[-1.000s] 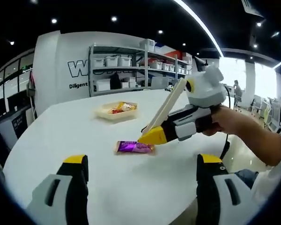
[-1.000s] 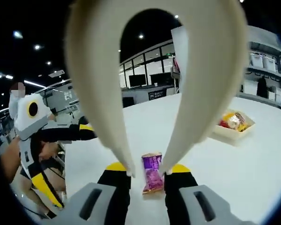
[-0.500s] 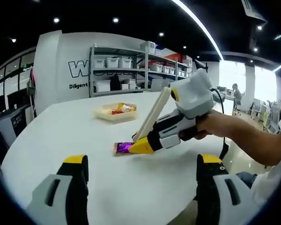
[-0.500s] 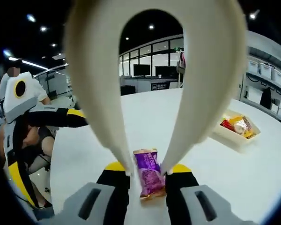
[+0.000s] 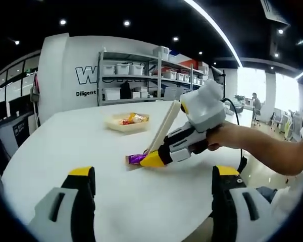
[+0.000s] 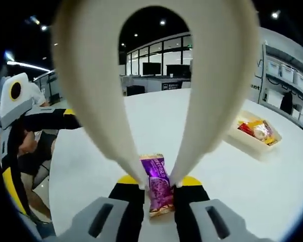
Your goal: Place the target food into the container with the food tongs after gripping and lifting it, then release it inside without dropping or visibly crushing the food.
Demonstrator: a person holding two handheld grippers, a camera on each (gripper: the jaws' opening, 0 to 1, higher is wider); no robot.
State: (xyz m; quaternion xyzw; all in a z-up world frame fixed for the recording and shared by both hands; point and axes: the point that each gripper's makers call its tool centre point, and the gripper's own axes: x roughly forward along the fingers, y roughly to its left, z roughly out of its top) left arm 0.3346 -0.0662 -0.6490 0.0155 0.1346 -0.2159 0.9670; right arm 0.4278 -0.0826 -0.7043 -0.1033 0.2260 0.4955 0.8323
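The left gripper (image 5: 149,189) hangs spread and empty over the white surface (image 5: 65,141), well apart from the food. The purple foil packet (image 6: 156,184) lies flat on that surface, its long axis running straight ahead between the tong tips. The right gripper (image 6: 156,194) is pressed onto the cream plastic tongs (image 6: 156,75) — smooth and U-shaped, tips flanking the packet; actual contact cannot be told. The shallow tray (image 6: 257,141) sits further right — well apart.

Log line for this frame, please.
right gripper: holding tongs, tips astride purple snack pack on table | left gripper: open, idle | container: apart
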